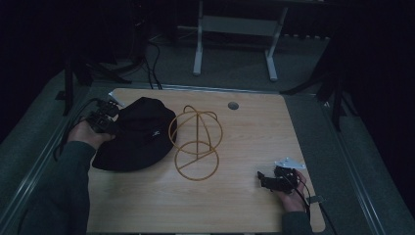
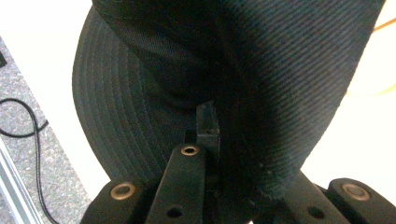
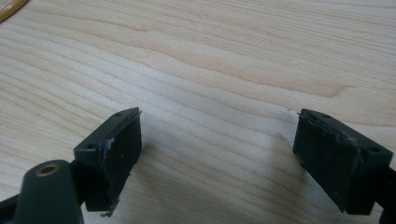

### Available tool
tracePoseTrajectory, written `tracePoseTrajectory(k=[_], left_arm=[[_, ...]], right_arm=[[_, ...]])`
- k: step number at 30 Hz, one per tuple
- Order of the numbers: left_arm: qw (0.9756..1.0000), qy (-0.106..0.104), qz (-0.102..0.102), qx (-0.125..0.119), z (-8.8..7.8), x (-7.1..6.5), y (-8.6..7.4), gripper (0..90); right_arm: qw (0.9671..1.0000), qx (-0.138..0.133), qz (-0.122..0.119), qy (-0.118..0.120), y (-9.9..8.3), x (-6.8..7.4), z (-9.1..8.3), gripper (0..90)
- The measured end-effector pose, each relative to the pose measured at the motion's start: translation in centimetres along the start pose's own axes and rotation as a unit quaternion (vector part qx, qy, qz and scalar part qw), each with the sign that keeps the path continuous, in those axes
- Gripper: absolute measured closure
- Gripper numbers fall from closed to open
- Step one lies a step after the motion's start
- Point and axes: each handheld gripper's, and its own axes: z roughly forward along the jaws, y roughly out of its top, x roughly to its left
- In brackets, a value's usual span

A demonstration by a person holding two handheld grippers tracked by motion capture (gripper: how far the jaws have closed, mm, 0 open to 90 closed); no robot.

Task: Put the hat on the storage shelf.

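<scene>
A black bucket hat lies at the table's left side, next to a gold wire hat stand in the middle. My left gripper is at the hat's left edge, shut on its brim. In the left gripper view the hat drapes over the left gripper; one black finger shows against the fabric and the other is hidden under it. My right gripper rests near the front right of the table. In the right gripper view the right gripper is open with bare wood between its pads.
The wooden table has a round cable hole near its far edge. A white desk frame and cables stand on the grey floor behind. A bit of the gold wire shows far off.
</scene>
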Motion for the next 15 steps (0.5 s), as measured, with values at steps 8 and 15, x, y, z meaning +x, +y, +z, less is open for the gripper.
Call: tracePoseTrajectory(k=[8, 15], left_arm=[[1.0, 0.003, 0.003, -0.009, -0.9, 0.0, 0.2, 88.2], [0.9997, 0.007, 0.006, -0.022, -2.3, -0.1, 0.6, 88.3]], right_arm=[[1.0, 0.0, 0.0, 0.0, 0.0, 0.0, 0.0, 15.2], [1.0, 0.0, 0.0, 0.0, 0.0, 0.0, 0.0, 15.2]])
